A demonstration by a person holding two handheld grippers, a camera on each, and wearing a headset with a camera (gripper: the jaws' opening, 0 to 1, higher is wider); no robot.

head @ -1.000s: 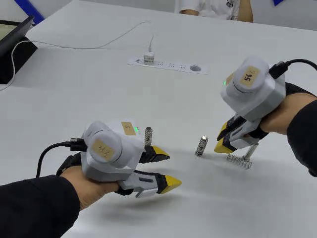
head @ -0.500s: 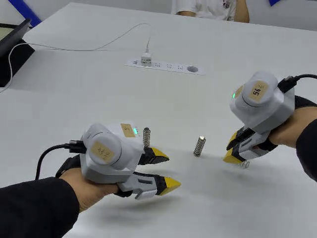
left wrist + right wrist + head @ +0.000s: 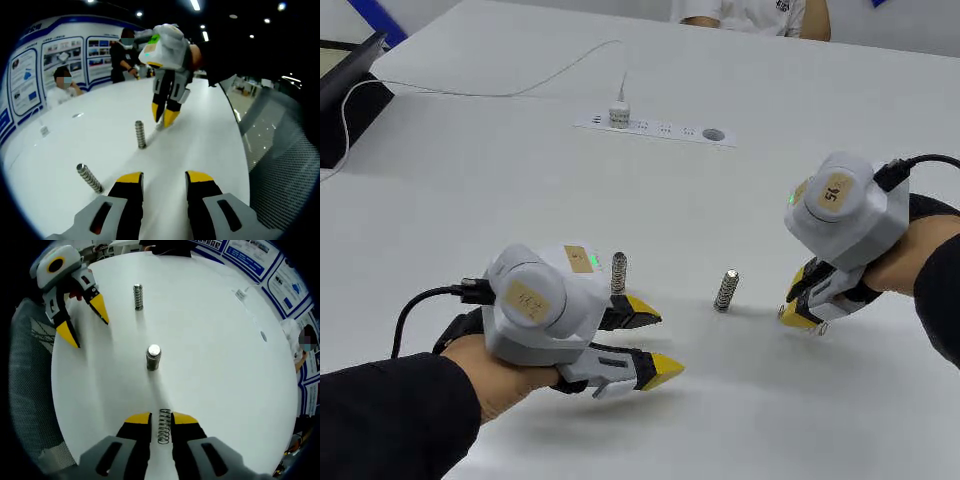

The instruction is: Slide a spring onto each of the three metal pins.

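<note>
Two claws sit low over the white table. At lower left of the head view, the left claw has its jaws apart, holding nothing. Just beyond its tips stands the first pin, wearing a spring. The second pin stands near frame centre (also sprung, steel cap showing). At the right, the right claw is clamped on a loose spring.

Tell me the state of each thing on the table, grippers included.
Left gripper: open, empty.
Right gripper: shut on a loose wire coil spring.
Middle silver metal pin: upright, spring on it.
Silver metal pin by the left gripper: upright, spring on it.
White power strip: one plug in.
</note>
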